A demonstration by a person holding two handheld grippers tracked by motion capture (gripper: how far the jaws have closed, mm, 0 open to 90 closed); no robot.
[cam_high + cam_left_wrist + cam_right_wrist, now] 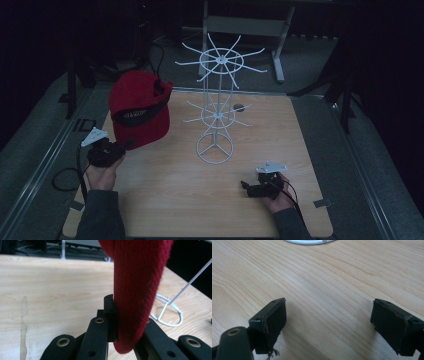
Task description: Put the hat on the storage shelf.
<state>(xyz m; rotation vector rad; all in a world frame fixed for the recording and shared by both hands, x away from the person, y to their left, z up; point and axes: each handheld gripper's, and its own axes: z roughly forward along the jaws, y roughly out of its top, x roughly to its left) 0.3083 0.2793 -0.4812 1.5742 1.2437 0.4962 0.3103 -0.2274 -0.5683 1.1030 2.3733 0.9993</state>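
Red cap [140, 107]: soft knitted fabric, probably light and limp; the stiffer brim edge looks the surest place to take hold.
Left tongs [120, 149]: closed on the cap's lower edge, fabric pinched between the pads [110, 315].
Cap position: raised above the wooden surface [165, 200], hanging up and forward from the left tongs, left of the white wire rack [216, 100].
Right tongs [328, 325]: jaws wide apart, nothing between them, low over the surface near the rack's ring base.
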